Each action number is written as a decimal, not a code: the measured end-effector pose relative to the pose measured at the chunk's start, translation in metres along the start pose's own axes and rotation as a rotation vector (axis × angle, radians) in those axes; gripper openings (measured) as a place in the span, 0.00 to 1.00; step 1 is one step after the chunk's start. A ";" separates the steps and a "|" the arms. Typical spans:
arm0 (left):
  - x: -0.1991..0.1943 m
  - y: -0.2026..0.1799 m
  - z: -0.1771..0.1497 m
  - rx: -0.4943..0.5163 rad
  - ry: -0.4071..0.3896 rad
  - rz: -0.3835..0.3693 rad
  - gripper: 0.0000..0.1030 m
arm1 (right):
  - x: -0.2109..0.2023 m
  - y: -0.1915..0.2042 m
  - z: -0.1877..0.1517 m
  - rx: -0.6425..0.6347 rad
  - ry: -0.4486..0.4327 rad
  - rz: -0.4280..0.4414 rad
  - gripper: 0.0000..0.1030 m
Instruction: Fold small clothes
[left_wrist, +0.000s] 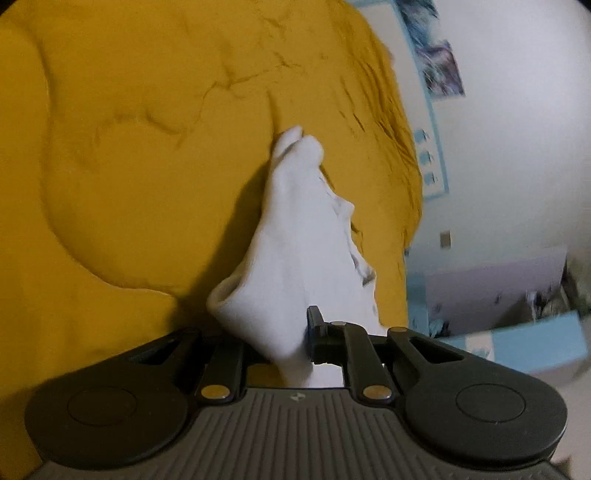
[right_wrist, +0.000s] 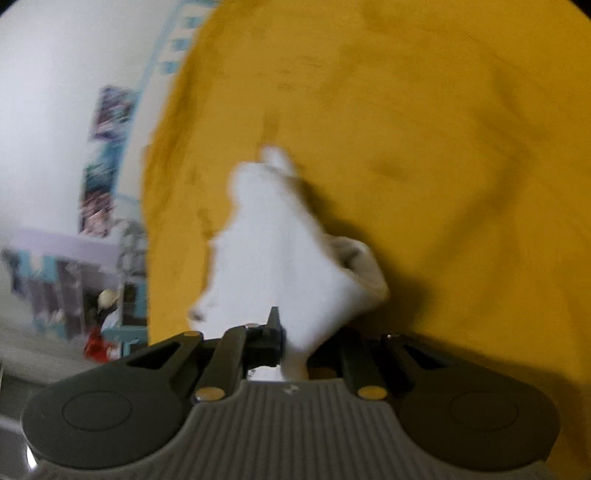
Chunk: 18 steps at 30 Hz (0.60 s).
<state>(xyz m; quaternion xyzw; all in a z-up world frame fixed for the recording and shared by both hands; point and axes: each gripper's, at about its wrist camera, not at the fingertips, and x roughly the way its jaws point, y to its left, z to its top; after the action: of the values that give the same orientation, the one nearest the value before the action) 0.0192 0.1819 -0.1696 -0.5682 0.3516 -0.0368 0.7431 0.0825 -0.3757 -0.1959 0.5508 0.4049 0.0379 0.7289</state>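
Observation:
A small white garment (left_wrist: 295, 251) hangs over the mustard-yellow cover (left_wrist: 140, 184), stretching away from my left gripper (left_wrist: 291, 343), which is shut on its near edge. The cloth covers one finger; the other black finger (left_wrist: 314, 325) presses against it. In the right wrist view, which is blurred, the same white garment (right_wrist: 273, 258) runs forward from my right gripper (right_wrist: 291, 350), shut on another part of its near edge, above the yellow cover (right_wrist: 424, 166). Its far tip touches or nears the cover; I cannot tell which.
The yellow cover (left_wrist: 92, 110) is wrinkled and ends at a right-hand edge in the left wrist view. Beyond it stand a white wall with pictures (left_wrist: 443, 70) and a light blue box (left_wrist: 535, 343). In the right wrist view, cluttered shelves (right_wrist: 74, 295) stand at the left.

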 end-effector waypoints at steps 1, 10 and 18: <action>-0.012 -0.005 0.004 0.038 -0.015 0.035 0.16 | -0.011 -0.006 0.000 0.031 -0.008 0.015 0.07; -0.035 -0.078 0.063 0.451 -0.126 0.184 0.38 | -0.069 0.045 0.036 -0.367 -0.160 -0.108 0.30; 0.059 -0.114 0.077 0.582 -0.041 0.203 0.44 | 0.039 0.147 0.040 -0.989 -0.113 -0.218 0.45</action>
<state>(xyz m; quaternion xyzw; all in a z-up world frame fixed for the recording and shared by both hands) 0.1459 0.1778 -0.0910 -0.2943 0.3663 -0.0501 0.8813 0.1911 -0.3293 -0.0924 0.0959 0.3535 0.1190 0.9229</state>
